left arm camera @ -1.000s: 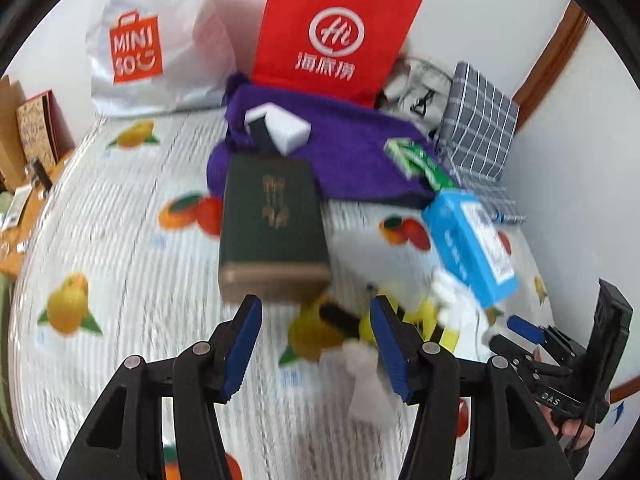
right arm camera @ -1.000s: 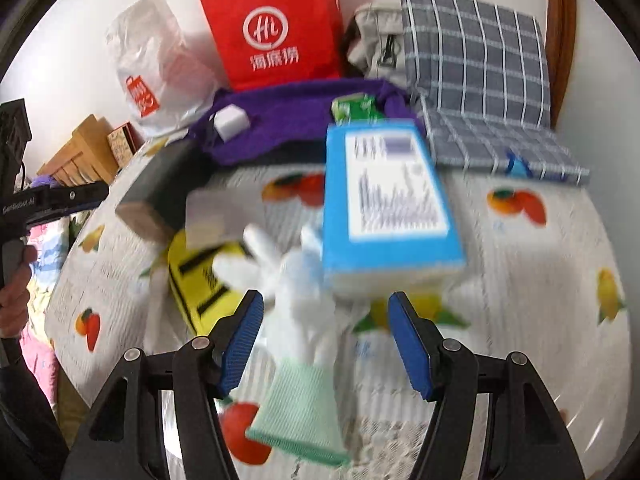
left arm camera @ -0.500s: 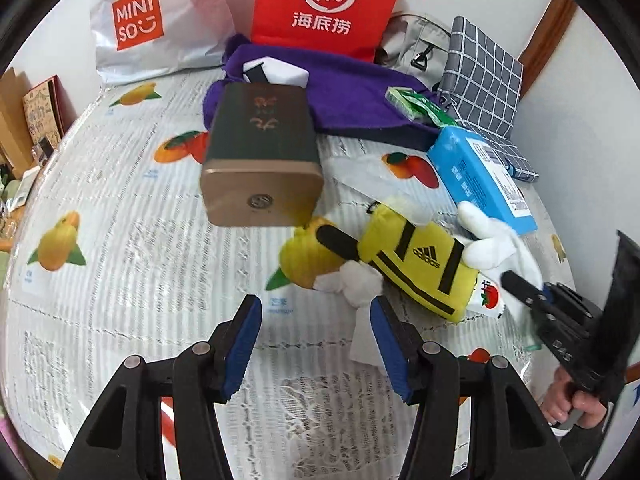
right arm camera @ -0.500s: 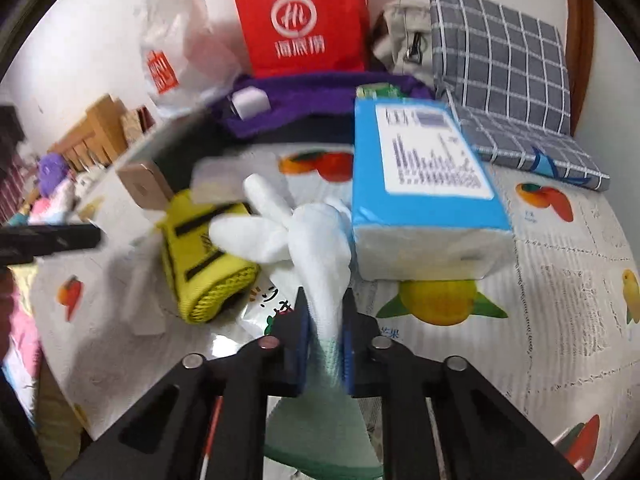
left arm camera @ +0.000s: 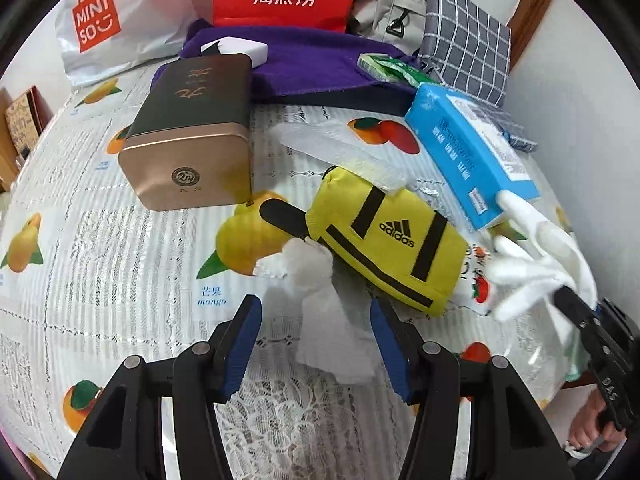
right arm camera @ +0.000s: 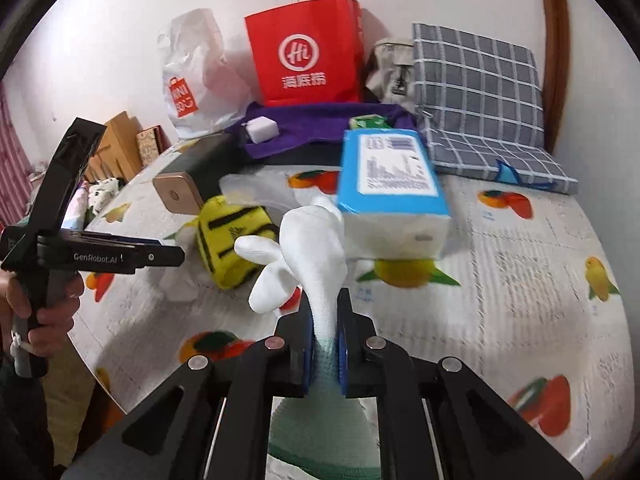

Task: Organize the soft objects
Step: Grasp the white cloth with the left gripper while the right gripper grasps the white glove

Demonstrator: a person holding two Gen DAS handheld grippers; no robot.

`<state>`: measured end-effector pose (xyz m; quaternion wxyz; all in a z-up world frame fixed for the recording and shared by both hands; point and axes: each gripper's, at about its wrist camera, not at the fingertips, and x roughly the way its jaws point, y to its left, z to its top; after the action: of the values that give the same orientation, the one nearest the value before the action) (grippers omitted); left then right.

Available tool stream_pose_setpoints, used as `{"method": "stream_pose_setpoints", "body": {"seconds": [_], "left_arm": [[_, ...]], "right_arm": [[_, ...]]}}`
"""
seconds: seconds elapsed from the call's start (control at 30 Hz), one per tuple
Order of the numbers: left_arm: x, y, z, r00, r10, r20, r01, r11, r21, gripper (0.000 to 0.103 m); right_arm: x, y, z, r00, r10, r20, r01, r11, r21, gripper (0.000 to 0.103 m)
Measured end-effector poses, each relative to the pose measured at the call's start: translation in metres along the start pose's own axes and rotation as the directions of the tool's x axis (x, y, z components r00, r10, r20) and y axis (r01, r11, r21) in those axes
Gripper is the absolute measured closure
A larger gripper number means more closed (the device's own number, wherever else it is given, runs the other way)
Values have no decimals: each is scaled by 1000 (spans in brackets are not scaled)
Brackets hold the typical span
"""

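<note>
Jaws of my right gripper pinch the white glove tight, while my left gripper hangs half open, empty, crumpled tissue at twelve o'clock.

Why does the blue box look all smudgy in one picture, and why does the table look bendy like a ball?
In the right wrist view the blue tissue pack and tablecloth are smeared by motion blur, while the white glove stays fairly sharp; in the left wrist view the pack is crisp; both fisheye lenses bulge the table and darken the corners.
</note>
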<state>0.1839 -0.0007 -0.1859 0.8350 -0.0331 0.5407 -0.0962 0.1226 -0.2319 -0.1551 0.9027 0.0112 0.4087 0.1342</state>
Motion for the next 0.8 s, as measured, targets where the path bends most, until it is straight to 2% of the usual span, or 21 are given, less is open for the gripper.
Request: {"method": "stream_pose_setpoints", "body": {"seconds": [0.17,0.33,0.53,0.57,0.63,0.67,0.8], "left_arm": [[9,-6,2,999,41,7,-41,999,10,49],[16,-12,5,995,96,24,-96,995,28,49],[22,-16,7,988,145,47,-148,987,60,67],[21,-16,7,988,147,50,-150,987,60,75],[22,-14,9,989,139,50,-141,988,55,83],[22,-13,9,989,137,50,-139,989,51,85],[21,-7,9,992,114,51,-116,993,37,88]], "right_arm": [[-3,-20,-17,998,-56,-16,57,998,42,93],[7,-37,-26,996,-74,-50,78,994,82,93],[23,-44,-34,992,-81,-97,91,991,99,88],[25,-45,-35,993,-64,-100,75,992,106,80],[26,-44,-35,995,-46,-86,55,992,112,72],[28,-43,-34,996,-42,-80,51,992,113,67],[33,-38,-32,996,-68,-64,74,992,98,67]]}}
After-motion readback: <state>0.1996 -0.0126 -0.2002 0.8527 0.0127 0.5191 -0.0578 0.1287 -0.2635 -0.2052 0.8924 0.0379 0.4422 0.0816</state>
